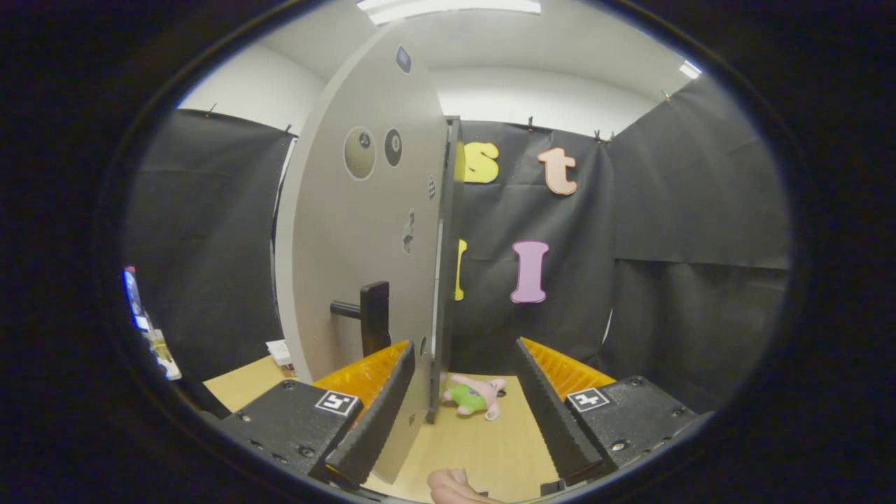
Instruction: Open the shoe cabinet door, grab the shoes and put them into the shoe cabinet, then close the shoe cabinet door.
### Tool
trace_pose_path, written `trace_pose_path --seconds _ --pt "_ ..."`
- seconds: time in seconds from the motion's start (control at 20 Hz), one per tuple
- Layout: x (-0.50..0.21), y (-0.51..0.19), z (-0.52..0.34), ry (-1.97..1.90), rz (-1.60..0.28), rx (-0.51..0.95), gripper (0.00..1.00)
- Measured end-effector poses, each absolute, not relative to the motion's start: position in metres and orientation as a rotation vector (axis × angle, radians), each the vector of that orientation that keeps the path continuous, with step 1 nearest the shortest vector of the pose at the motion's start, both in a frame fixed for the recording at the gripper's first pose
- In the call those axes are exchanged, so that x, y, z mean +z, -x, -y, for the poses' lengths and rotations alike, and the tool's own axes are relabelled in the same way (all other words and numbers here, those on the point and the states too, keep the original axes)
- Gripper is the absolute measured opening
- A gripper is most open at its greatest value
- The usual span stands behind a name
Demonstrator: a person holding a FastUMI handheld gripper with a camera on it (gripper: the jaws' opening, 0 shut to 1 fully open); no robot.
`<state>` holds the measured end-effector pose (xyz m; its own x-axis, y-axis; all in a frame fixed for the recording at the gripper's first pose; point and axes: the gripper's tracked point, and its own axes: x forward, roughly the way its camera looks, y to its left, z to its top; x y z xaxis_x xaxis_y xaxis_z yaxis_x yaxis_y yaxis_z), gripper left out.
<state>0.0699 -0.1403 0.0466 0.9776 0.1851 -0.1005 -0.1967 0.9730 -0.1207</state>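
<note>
The grey shoe cabinet door stands close in front of me, almost edge-on, with round stickers on its face. Its black handle sticks out just above my left finger. The dark edge of the cabinet rises right behind the door. My gripper is open. The door's free edge runs down between the fingers, close against the inner side of the left finger. The right finger stands well apart from the door.
A pink and green plush toy lies on the wooden table between and just beyond the fingers, beside the cabinet's foot. A small white object sits left of the door. A person's fingertips show below the fingers.
</note>
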Motion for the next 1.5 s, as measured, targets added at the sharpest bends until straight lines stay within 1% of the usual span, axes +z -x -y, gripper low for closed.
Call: trace_pose_path --seconds 0.3,0.5,0.7,0.9,1.05,1.3,1.5 --pt "0.044 -0.073 0.102 0.102 -0.080 0.263 0.94" --pt "0.042 -0.078 0.085 0.080 -0.109 0.227 0.94" --pt "0.040 -0.086 0.054 0.067 -0.114 0.252 0.93" --pt "0.034 -0.091 0.026 0.065 -0.108 0.237 0.94" --pt "0.024 -0.107 -0.002 -0.007 -0.129 0.231 0.94" --pt "0.004 -0.143 -0.077 -0.028 -0.159 0.285 0.94" --pt "-0.009 -0.159 -0.106 -0.005 -0.146 0.220 0.95"
